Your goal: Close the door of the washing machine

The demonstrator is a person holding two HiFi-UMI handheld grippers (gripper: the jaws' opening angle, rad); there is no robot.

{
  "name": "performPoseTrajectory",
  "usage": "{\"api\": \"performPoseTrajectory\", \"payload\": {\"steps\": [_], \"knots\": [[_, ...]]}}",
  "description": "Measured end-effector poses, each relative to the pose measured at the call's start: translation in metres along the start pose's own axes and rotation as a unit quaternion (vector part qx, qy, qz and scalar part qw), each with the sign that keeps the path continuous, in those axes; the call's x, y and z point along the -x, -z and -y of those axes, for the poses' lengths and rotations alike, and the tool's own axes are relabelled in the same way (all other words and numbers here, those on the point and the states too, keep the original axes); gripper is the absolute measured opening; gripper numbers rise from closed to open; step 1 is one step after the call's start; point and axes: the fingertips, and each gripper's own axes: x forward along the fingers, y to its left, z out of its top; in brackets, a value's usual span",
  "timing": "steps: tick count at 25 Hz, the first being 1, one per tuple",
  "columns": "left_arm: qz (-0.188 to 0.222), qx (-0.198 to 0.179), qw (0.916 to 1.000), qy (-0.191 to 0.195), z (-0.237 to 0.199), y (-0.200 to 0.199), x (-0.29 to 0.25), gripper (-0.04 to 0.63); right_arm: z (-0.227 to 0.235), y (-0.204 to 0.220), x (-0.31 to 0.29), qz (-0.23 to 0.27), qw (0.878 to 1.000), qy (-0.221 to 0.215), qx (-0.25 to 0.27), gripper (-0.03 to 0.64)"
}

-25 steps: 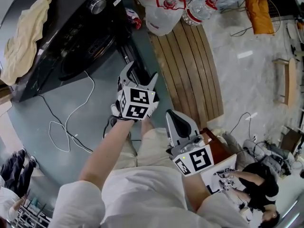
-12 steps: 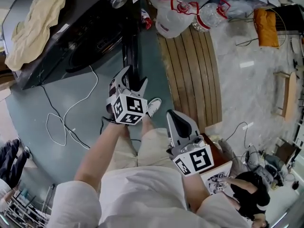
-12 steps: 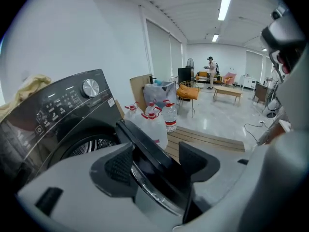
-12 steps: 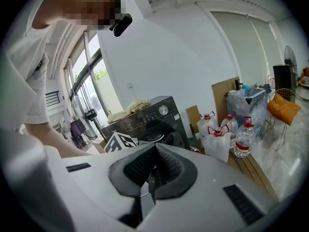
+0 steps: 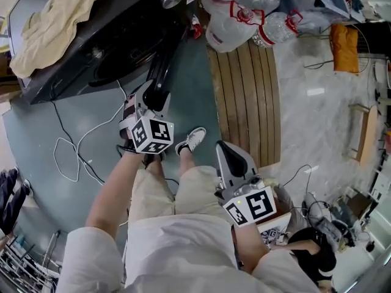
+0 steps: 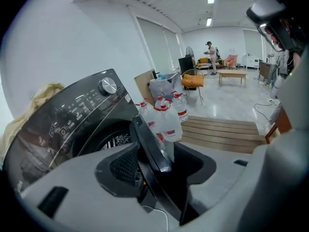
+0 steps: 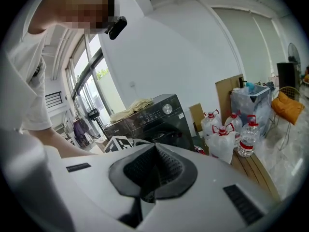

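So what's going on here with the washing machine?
A person with a gripper in each hand is at a black washing machine whose door stands open. The left gripper has the door's edge between its jaws, which have just been closing but do not seem to clamp it yet. The right gripper hangs near the person's body, jaws together and empty. The door is not yet closed.

Washing machine (image 5: 91,54) ahead of left claw (image 5: 153,96): glossy black, cream cloth (image 5: 58,14) on top. Claw's marker cube (image 5: 151,136) black-and-white squares; bottles (image 5: 244,17) right of it clear, red-capped.
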Motion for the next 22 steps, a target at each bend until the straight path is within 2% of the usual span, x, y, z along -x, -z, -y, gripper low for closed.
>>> {"api": "performPoseTrajectory", "payload": {"steps": [6, 10, 14, 18, 22], "knots": [[-0.021, -0.005, 0.9991, -0.037, -0.037, 0.023, -0.002, 0.224, -0.007, -0.003, -0.010, -0.008, 1.000, -0.008, 0.004, -0.003], [-0.039, 0.039, 0.9970, -0.056, -0.062, 0.049, -0.003, 0.225, -0.015, -0.004, -0.019, -0.014, 1.000, -0.016, 0.007, -0.003], [-0.045, 0.067, 0.9929, -0.087, -0.092, 0.064, -0.004, 0.225, -0.023, -0.002, -0.026, -0.022, 0.999, -0.021, 0.012, -0.003], [-0.057, 0.100, 0.9847, -0.131, -0.122, 0.084, -0.001, 0.232, -0.029, 0.000, -0.030, -0.029, 0.999, -0.023, 0.016, -0.003], [-0.093, 0.142, 0.9705, -0.171, -0.147, 0.118, 0.004, 0.225, -0.033, 0.002, -0.035, -0.035, 0.999, -0.026, 0.019, -0.003]]}}
